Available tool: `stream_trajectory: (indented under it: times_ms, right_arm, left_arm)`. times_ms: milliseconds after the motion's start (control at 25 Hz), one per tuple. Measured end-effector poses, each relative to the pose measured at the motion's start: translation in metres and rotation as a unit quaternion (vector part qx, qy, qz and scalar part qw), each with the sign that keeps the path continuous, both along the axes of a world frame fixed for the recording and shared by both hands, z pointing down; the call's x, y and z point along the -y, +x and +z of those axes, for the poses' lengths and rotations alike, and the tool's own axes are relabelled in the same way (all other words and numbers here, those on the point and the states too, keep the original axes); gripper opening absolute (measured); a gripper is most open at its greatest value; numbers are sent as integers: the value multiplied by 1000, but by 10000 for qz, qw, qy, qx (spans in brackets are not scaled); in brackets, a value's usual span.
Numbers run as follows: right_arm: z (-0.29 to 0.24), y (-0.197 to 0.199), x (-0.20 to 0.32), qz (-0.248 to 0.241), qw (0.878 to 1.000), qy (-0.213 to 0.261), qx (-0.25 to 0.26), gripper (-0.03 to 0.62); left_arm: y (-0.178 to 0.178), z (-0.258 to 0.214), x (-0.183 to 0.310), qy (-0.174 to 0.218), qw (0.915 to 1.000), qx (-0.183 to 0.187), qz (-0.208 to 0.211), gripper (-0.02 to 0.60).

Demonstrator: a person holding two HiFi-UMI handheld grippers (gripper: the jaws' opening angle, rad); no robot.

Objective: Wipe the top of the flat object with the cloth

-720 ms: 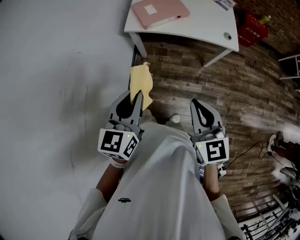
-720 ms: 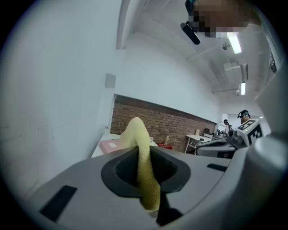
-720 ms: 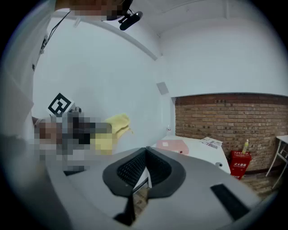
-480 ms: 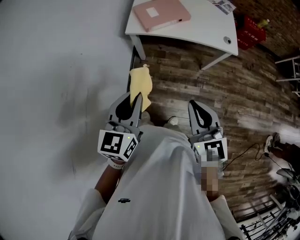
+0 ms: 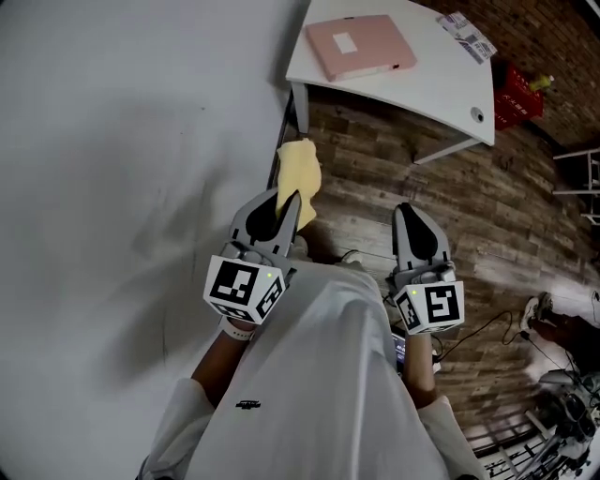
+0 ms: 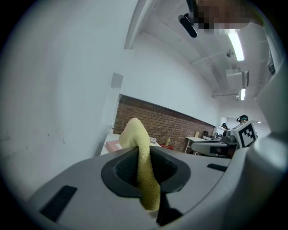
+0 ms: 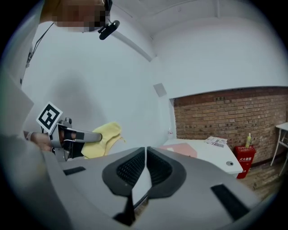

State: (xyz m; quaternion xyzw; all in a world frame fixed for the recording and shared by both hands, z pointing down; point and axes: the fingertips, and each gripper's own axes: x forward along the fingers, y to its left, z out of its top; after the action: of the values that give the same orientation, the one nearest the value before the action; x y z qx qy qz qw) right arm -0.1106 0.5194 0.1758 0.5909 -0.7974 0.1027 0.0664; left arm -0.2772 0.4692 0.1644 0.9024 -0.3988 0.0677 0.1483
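Observation:
A yellow cloth [image 5: 299, 177] hangs from my left gripper [image 5: 290, 201], which is shut on it close to my chest. In the left gripper view the cloth [image 6: 143, 166] runs up between the jaws. A flat pink object [image 5: 361, 47] lies on the white table [image 5: 441, 75] ahead, well beyond both grippers. My right gripper [image 5: 418, 217] is shut with nothing in it, held level with the left one over the wood floor. The right gripper view shows the pink object [image 7: 186, 148] on the table, and the left gripper [image 7: 96, 137] with the cloth [image 7: 105, 139].
A white wall [image 5: 122, 187] fills the left side. A paper label [image 5: 466, 28] lies at the table's far end. A red crate [image 5: 525, 94] stands on the wood floor [image 5: 487, 206] beyond the table. Cables [image 5: 487, 309] and metal racks sit at the right.
The view has shifted so the table and pink object sit further right and slightly lower. Both grippers keep their pose, the cloth still held in the left one.

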Motion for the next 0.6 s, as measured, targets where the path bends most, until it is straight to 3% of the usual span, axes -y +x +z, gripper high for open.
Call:
stream_trajectory:
  times_ms: [40,320,480,600]
  right_arm:
    - [-1,-8,4,-23,10000,16,-36,8]
    - [7,-47,26,310,9985,-153,-423,8]
    - [13,-71,28,-196,9975,-397,-542,6]
    - [20,-80,46,-235,9947,-552,-839,6]
  left_arm:
    - [-5,-1,5,54,10000,37,22,60]
    - [-35,-8,35,143,9995,-98,255,60]
    - [-40,-7,41,14,9991,-118,416,60]
    - [-44,-8,50,-53,9990,-213,384,60]
